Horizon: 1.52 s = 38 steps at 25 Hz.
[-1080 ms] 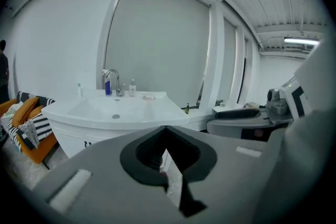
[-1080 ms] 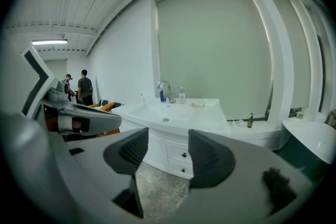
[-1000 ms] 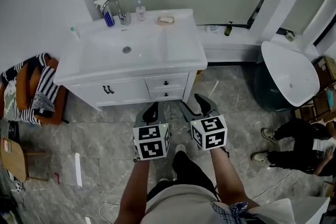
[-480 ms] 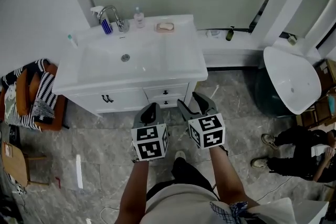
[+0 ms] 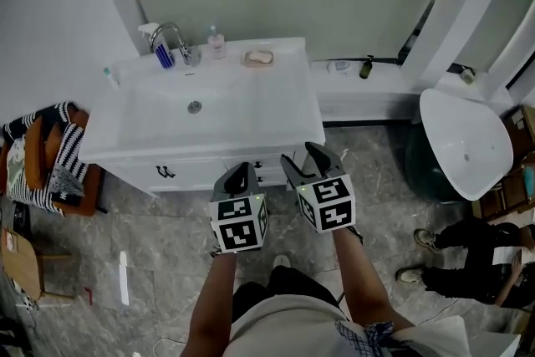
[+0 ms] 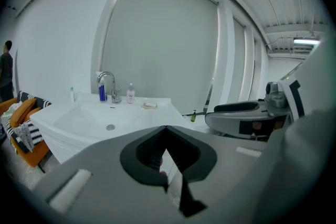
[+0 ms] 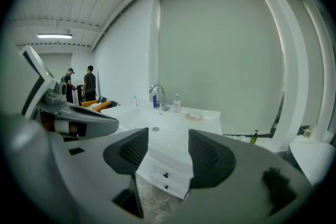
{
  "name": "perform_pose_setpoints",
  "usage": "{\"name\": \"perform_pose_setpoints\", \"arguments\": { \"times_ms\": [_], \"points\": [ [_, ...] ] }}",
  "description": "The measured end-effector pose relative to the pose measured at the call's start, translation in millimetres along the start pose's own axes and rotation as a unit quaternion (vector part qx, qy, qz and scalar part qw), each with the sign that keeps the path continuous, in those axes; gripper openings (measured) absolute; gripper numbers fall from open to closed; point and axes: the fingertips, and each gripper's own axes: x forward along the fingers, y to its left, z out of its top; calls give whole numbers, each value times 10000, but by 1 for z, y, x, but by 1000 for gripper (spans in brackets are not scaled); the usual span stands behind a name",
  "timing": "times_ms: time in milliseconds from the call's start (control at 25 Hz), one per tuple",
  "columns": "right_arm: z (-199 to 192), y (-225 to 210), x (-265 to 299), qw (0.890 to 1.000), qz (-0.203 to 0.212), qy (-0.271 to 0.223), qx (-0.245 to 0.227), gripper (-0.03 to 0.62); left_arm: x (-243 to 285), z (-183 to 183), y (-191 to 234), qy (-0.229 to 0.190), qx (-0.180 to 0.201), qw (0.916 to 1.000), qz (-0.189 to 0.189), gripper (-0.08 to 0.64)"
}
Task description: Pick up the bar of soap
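Over the last second the person has stepped closer. The vanity now sits lower and nearer in the head view, and both claws have come up to its drawer front instead of hanging over the floor tiles.

The bar of soap [image 5: 258, 57] lies in a shallow dish at the back right of the white tabletop [image 5: 288, 75], just right of a small pump bottle [image 5: 216, 42] and the faucet [image 5: 171, 33]. That spot probably keeps it clear of the basin's water. It is well apart from both claws.

The right claw [image 5: 307, 158] is released, its ribbed pads spread wide with only the vanity seen between them. It is aimed roughly toward the soap [image 7: 193, 116], so it looks like the one meant for the grasp. The left claw [image 5: 240, 173] is clenched on nothing, pads pressed together, and seems to be carried idle.

The reach across the basin has not yet begun.
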Motion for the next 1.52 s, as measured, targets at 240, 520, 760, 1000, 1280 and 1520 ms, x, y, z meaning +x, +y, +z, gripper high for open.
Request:
{"name": "perform_pose_setpoints", "arguments": {
  "times_ms": [240, 520, 760, 1000, 1280, 1520],
  "points": [
    [8, -11, 10, 9999, 117, -22, -44, 242, 14, 7, 1, -12, -118, 9999, 76, 8],
    [4, -27, 25, 9998, 183, 13, 83, 242, 30, 2, 6, 116, -150, 9997, 147, 7],
    [7, -44, 38, 9996, 39, -23, -290, 242, 52, 8, 9, 99, -170, 9998, 42, 8],
    [16, -65, 68, 9996, -154, -16, -249, 242, 82, 33, 20, 11, 25, 10000, -38, 7],
    [34, -70, 119, 9993, -210, 108, -274, 242, 122, 59, 52, 51, -48, 9999, -131, 8],
    [48, -81, 157, 9988, -393, 186, -232, 242, 154, 72, 72, 199, 11, 9994, -286, 8]
  ]
}}
